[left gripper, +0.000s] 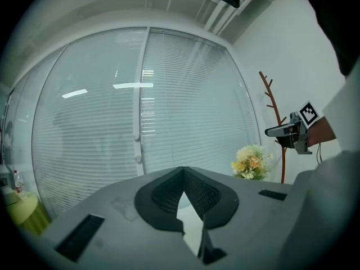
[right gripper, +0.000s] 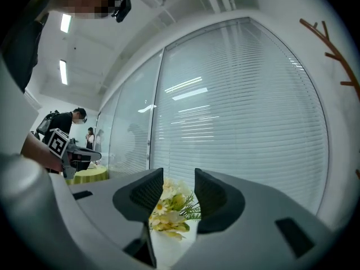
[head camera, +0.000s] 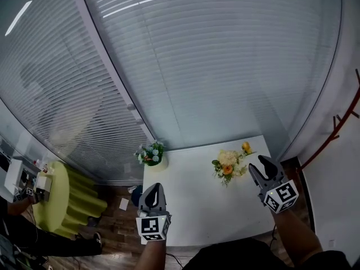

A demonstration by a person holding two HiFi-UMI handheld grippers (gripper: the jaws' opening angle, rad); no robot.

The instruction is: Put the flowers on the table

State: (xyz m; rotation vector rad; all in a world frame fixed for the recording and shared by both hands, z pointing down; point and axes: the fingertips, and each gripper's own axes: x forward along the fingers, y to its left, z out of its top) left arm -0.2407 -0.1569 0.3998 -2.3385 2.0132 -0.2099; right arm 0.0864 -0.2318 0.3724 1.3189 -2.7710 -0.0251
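Observation:
A bouquet of yellow, white and orange flowers (head camera: 228, 165) lies on the white table (head camera: 191, 207) near its far right corner. My right gripper (head camera: 261, 163) hovers just right of it, open. In the right gripper view the bouquet (right gripper: 170, 210) shows through the gap between the jaws, beyond the fingertips and untouched by the pads. My left gripper (head camera: 154, 187) is over the table's left edge, shut with nothing in it; its tips meet in the left gripper view (left gripper: 183, 170). From there the bouquet (left gripper: 251, 162) sits far off to the right.
A small pot of white and blue flowers (head camera: 151, 153) stands at the table's far left corner. Window blinds (head camera: 214, 66) run close behind the table. A reddish coat stand (head camera: 333, 133) is at the right, a green round table (head camera: 61, 198) at the left.

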